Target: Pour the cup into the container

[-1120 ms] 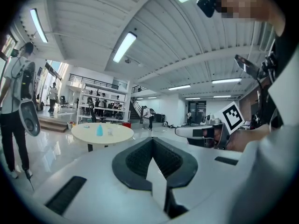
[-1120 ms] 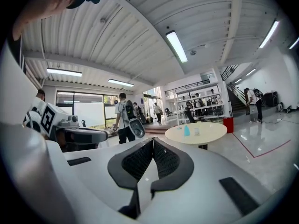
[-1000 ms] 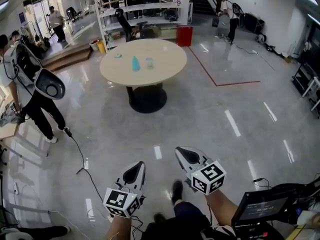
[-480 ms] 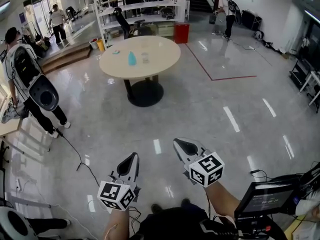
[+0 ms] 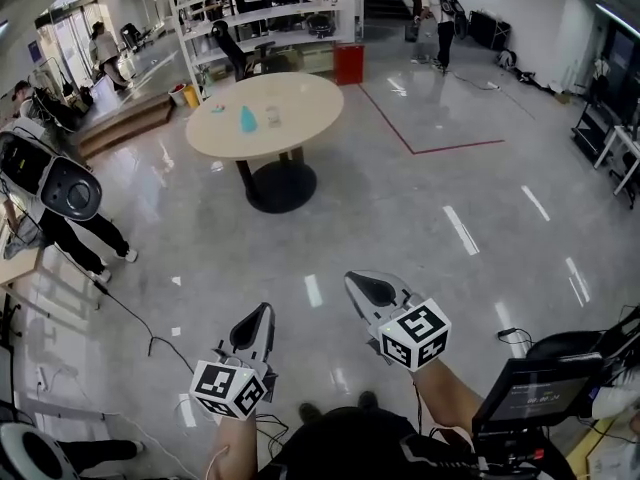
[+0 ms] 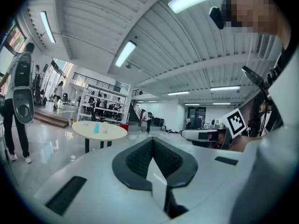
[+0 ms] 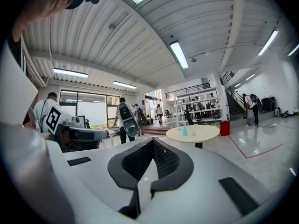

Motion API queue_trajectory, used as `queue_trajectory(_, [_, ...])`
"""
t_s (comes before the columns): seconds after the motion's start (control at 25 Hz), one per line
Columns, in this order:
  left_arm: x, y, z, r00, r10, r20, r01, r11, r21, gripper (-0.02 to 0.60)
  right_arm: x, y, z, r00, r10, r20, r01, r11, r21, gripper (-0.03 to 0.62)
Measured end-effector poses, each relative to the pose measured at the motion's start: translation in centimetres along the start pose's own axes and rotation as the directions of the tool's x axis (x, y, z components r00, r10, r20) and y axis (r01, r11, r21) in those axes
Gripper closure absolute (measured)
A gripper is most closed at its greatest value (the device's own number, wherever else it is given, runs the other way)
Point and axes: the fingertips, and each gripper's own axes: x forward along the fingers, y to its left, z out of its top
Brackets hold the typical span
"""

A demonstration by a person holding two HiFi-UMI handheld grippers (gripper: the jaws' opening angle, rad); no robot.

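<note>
A round beige table (image 5: pixel 290 103) stands far ahead across the shiny floor. On it are a blue container (image 5: pixel 247 120), a small clear cup (image 5: pixel 272 116) beside it, and a small teal item (image 5: pixel 217 109). My left gripper (image 5: pixel 264 311) and right gripper (image 5: pixel 351 279) are low in the head view, far from the table, both shut and empty. The left gripper view shows the left gripper's tips (image 6: pixel 152 141) closed, with the table (image 6: pixel 112 133) and blue container (image 6: pixel 96 128) in the distance. The right gripper view shows the right gripper (image 7: pixel 153 140) closed, with the table (image 7: pixel 205 133) beyond.
A person carrying a backpack device (image 5: pixel 62 188) stands at the left. Cables (image 5: pixel 140 318) run over the floor near them. Behind the table are shelves (image 5: pixel 255 13) and a red bin (image 5: pixel 349 64). A monitor (image 5: pixel 525 398) sits at my lower right. Other people stand far back.
In the head view the table has shifted up and left and looks slightly smaller. The person at the left has moved further left. Both grippers stay shut, roughly where they were.
</note>
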Motion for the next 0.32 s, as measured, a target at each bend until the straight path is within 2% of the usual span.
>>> queue_trajectory(0.32, [-0.6,-1.0,-1.1,1.0,0.001,-0.014,-0.001,1.0,0.001,0.581,-1.7,0.1,-0.4,1.0,-0.015,0.003,0.015,1.0,-0.003,0.589])
